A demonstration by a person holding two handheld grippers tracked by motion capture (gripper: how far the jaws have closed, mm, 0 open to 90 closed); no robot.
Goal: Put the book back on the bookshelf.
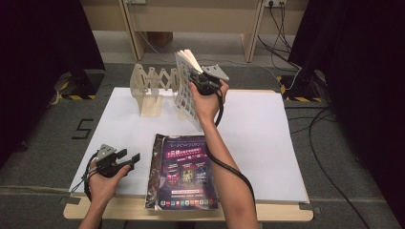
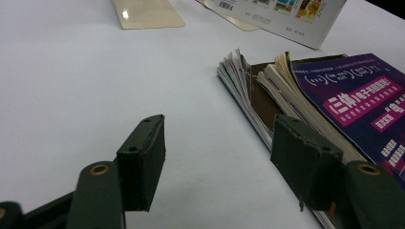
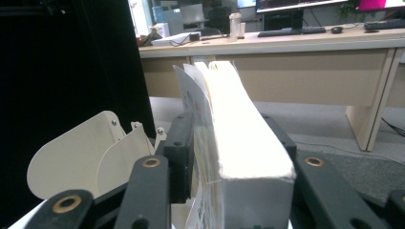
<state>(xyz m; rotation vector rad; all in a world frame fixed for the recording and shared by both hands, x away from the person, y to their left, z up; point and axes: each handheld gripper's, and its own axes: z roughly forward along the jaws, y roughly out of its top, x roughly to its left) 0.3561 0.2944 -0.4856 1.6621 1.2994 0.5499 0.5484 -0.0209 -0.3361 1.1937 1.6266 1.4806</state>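
Left gripper (image 1: 135, 158) rests open near the table's (image 1: 286, 143) front left corner, beside a purple magazine (image 1: 185, 174). Right gripper (image 1: 195, 75) holds a white book (image 1: 187, 88) upright by the wooden rack (image 1: 152, 88) at the back edge.

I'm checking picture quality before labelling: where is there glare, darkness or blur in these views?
High view: soft overall, with black curtains swallowing both sides. Left gripper view: a glare spot on the cream stand base; the jaws near the lens are slightly blurred, and the purple magazine reads clearly. Right gripper view: the white book is bright and soft up close, with darkness at left.
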